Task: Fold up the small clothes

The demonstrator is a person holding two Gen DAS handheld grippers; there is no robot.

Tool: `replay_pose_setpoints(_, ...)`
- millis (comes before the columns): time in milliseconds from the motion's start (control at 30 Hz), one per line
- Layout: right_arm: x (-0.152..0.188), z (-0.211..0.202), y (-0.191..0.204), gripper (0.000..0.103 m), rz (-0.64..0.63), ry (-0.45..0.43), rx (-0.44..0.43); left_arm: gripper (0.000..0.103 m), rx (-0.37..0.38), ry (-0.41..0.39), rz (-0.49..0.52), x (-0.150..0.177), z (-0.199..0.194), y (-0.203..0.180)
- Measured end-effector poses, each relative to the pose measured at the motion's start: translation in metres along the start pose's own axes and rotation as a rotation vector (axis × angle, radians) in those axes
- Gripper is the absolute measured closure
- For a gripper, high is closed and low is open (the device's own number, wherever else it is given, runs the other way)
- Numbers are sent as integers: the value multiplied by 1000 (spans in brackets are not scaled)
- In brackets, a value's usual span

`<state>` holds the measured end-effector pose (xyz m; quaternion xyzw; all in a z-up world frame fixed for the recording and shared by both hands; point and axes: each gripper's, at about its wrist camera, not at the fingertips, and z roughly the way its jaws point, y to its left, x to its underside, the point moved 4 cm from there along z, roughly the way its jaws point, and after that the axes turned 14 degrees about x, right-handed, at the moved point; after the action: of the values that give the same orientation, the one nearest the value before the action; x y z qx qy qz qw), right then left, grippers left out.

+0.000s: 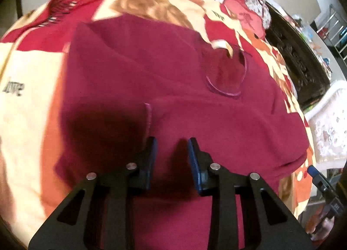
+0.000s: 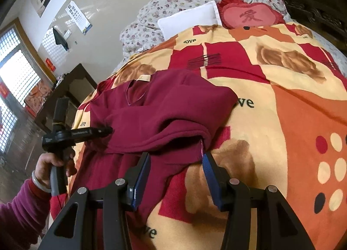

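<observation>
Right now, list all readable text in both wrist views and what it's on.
"love": printed repeatedly on the blanket, clearest in the left wrist view; partly covered by the maroon garment in the right.
"爱", probably: red heart cushion.
Wall chart: rows of marks, too small to read.
Red wall signs: unreadable.
Left hand-held gripper body lettering: blurred.

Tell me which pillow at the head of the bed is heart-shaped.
The red pillow with the character on it, right of the plain white rectangular pillow.
</observation>
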<state>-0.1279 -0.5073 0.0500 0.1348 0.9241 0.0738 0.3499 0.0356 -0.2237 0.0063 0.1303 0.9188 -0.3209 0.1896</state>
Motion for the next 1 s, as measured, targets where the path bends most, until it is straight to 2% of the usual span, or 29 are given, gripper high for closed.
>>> replay_pose_setpoints(167, 3, 9, -2, 54, 32, 30, -9, 74, -23, 22, 40, 7, 9, -4)
replay_pose_setpoints(300, 2, 6, 3, 54, 29, 27, -30, 60, -1, 23, 15, 9, 20, -9)
replay_pose_setpoints(400, 1, 4, 5, 54, 12, 21, -21, 60, 10, 24, 3, 5, 22, -11)
replay_pose_setpoints(433, 0, 3, 5, 54, 15, 19, -24, 74, 28, 18, -9, 3, 21, -11)
replay_pose_setpoints(500, 0, 2, 4, 54, 22, 15, -26, 95, 50, 30, -33, 3, 18, -7)
replay_pose_setpoints(700, 1, 1, 0, 54, 32, 14, -34, 95, 19, -3, 22, 1, 2, -16)
replay_pose_setpoints(767, 0, 5, -2, 54, 48, 21, -34, 90, 6, -33, 36, -4, -3, -17)
replay_pose_setpoints(800, -2, 6, -3, 54, 54, 22, -27, 79, -14, -54, 45, -7, -5, -18)
replay_pose_setpoints(833, -6, 8, -4, 54, 57, 17, -15, 63, -32, -67, 52, -10, -6, -18)
replay_pose_setpoints(900, -14, 5, -3, 54, 55, -6, -6, 47, -50, -87, 46, -15, -5, -14)
replay_pose_setpoints(1000, -26, 0, 3, 53, 40, -38, -14, 47, -72, -91, 46, -22, 2, -8)
